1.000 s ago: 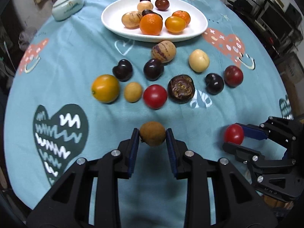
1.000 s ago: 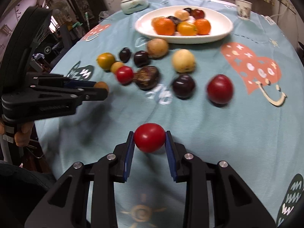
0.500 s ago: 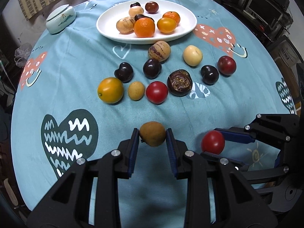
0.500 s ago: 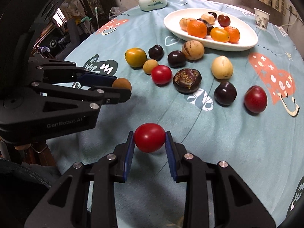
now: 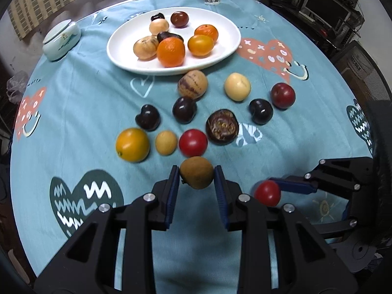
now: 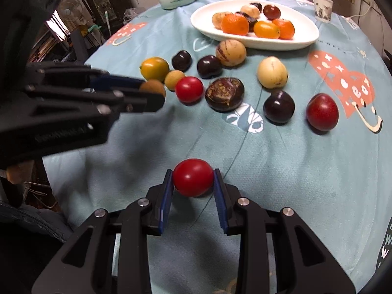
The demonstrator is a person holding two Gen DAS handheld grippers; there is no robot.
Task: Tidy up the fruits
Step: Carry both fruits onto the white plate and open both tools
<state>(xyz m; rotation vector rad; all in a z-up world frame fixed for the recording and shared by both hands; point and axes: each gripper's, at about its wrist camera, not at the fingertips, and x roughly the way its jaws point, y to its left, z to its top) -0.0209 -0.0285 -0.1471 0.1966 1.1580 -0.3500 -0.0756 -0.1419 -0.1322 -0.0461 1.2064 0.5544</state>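
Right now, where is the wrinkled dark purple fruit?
The wrinkled dark purple fruit lies on the tablecloth in mid-cluster, just right of the loose red tomato and left of a dark plum.

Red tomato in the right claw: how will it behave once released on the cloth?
The red tomato looks round and glossy, so it would probably roll on release and may slip between the flat pads of the right claw. Its thin-looking skin suggests it could bruise under a hard squeeze. The soft tablecloth may damp rolling somewhat.
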